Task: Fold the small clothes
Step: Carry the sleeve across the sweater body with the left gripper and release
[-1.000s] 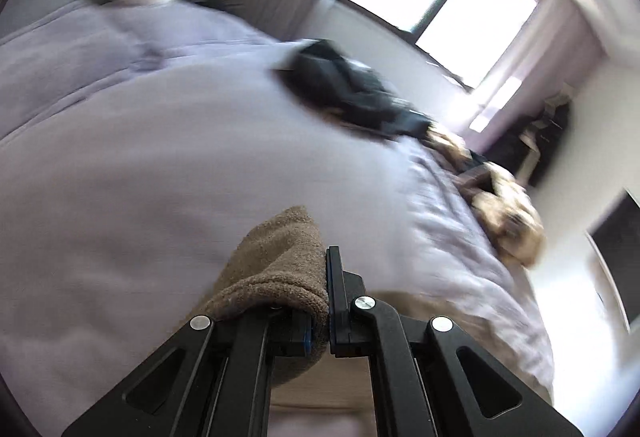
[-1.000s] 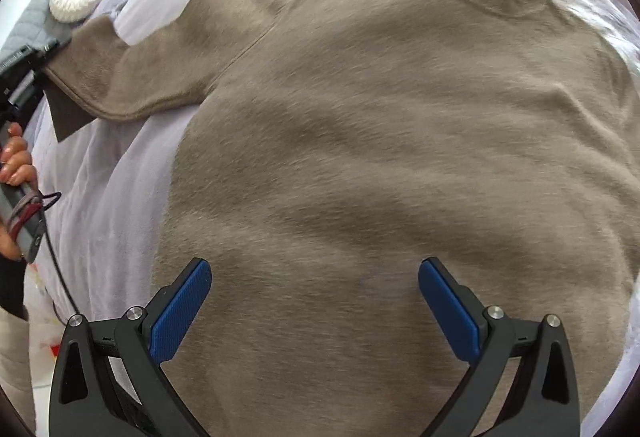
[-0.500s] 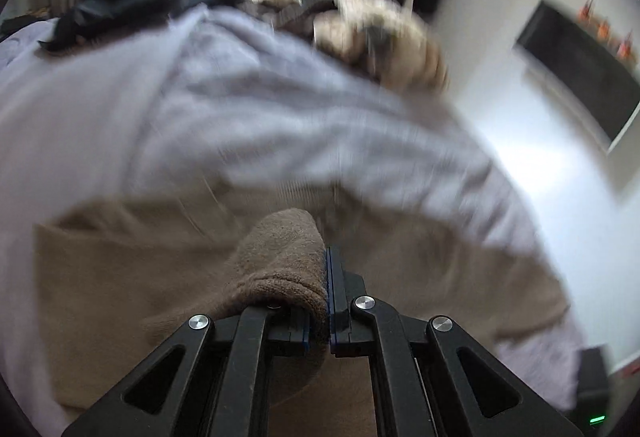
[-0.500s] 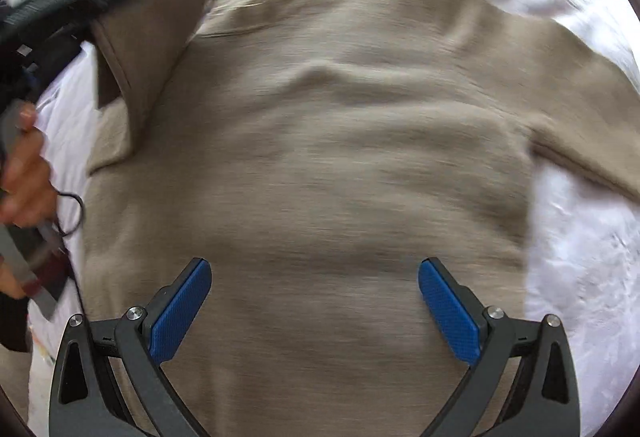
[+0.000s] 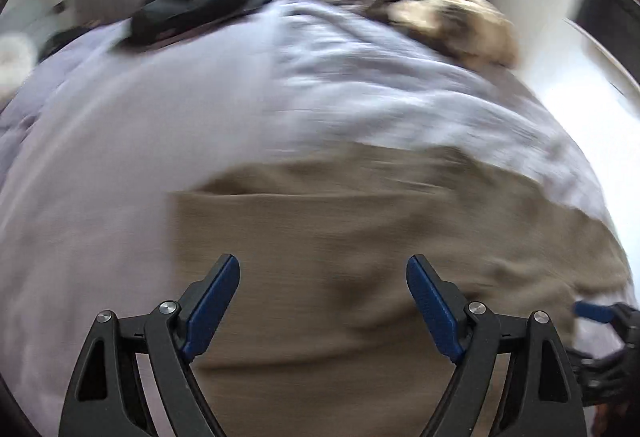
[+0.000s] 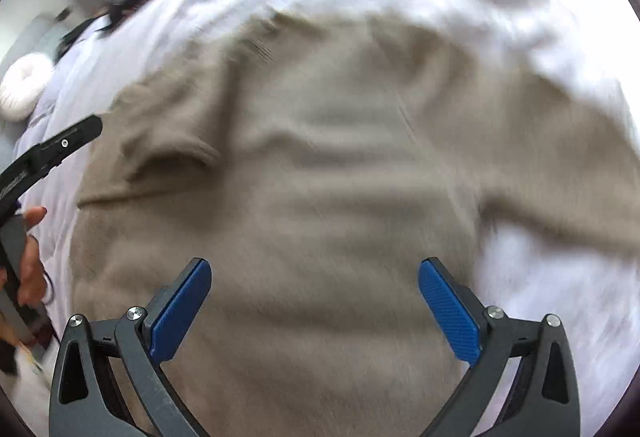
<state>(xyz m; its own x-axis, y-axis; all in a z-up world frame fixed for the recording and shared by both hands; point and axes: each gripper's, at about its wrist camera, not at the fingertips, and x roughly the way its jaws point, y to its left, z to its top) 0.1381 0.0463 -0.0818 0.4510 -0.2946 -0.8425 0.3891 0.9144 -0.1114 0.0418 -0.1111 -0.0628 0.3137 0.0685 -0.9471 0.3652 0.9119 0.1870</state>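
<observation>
Lavender bedspread (image 5: 120, 165) under a tan sweater (image 6: 320, 177), one sleeve now folded in.
My left gripper (image 5: 322, 297) has let go: half a second ago it pinched the sleeve (image 6: 160, 133), which now lies across the chest at left of frame. Both it and my right gripper (image 6: 314, 301) gape empty above the knit; right sleeve next, I reckon.

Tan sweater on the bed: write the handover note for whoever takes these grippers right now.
Left gripper: open, empty, over the sweater.
Right gripper: open, empty, above the sweater's body.
Tan sweater: spread on the lavender bedspread; one sleeve is folded in across the body, the other sleeve lies out to the side.
Done: first sleeve fold.
Left: fold the second sleeve in, then fold the body. Frames are blurred, so recheck edges before gripping.
</observation>
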